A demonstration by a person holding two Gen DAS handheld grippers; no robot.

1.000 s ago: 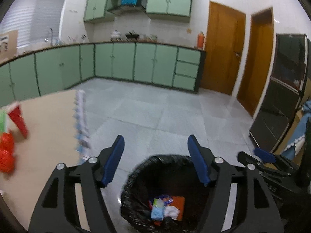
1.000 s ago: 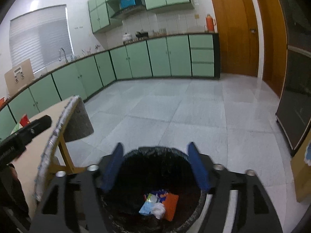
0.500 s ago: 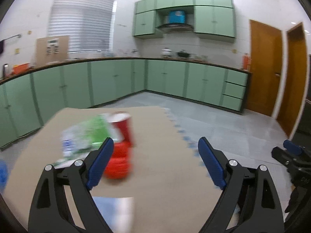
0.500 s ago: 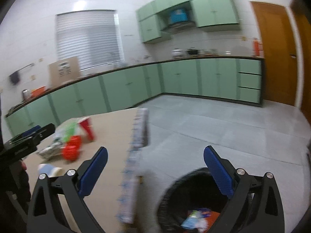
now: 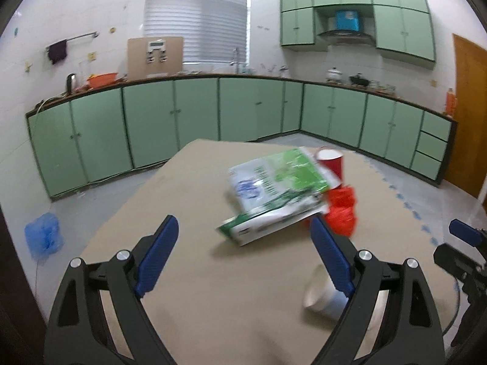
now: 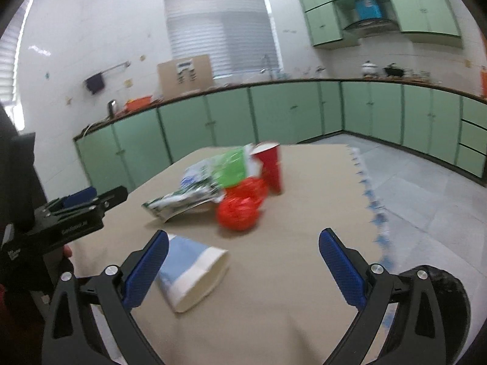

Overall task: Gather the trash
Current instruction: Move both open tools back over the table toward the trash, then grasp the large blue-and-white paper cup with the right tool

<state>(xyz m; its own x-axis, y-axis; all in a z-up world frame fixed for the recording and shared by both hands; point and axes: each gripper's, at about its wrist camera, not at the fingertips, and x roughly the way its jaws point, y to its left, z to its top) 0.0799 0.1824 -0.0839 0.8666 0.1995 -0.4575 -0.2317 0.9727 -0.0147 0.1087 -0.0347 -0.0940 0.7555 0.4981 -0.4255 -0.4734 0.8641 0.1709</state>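
Hovering over table (image 5: pixel 194 273), left gripper (image 5: pixel 243 258) jaws wide, nothing between them. Right gripper (image 6: pixel 243 267) likewise wide and empty. Ahead of both: green-white bag (image 5: pixel 274 194) lying flat, red crumpled wrapper (image 6: pixel 240 210) touching its right side, red cup (image 6: pixel 271 167) upright just behind. Blue-white paper cup (image 6: pixel 191 273) on its side beside right gripper's left finger. Black bin (image 6: pixel 441 301) low at right gripper's right.

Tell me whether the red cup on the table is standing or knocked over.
Standing. The red cup sits upright on the table, open rim on top, behind the crumpled red wrapper.
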